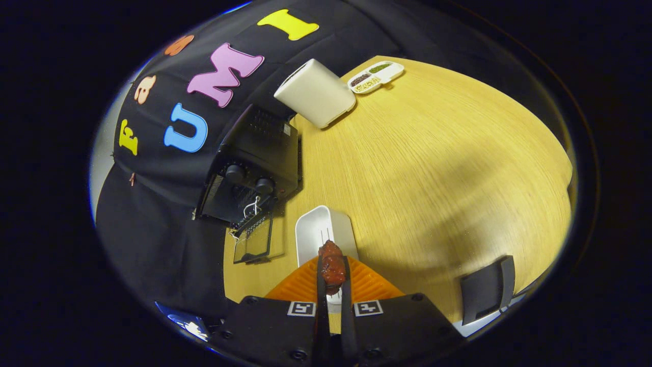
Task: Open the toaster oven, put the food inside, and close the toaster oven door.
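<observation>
The gripper (332, 278) pinches the reddish-brown food (331, 268) between both fingers, held above the white tray (311, 229). The toaster oven (249, 168) sits ahead and off to the left — door (253, 243) already dropped open toward the table (433, 178) — so the carry likely swings leftward.

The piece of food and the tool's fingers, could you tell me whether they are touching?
Touching. The gripper view shows the tool closed on the reddish-brown food, both fingers pressed against its sides, above the white tray.
</observation>
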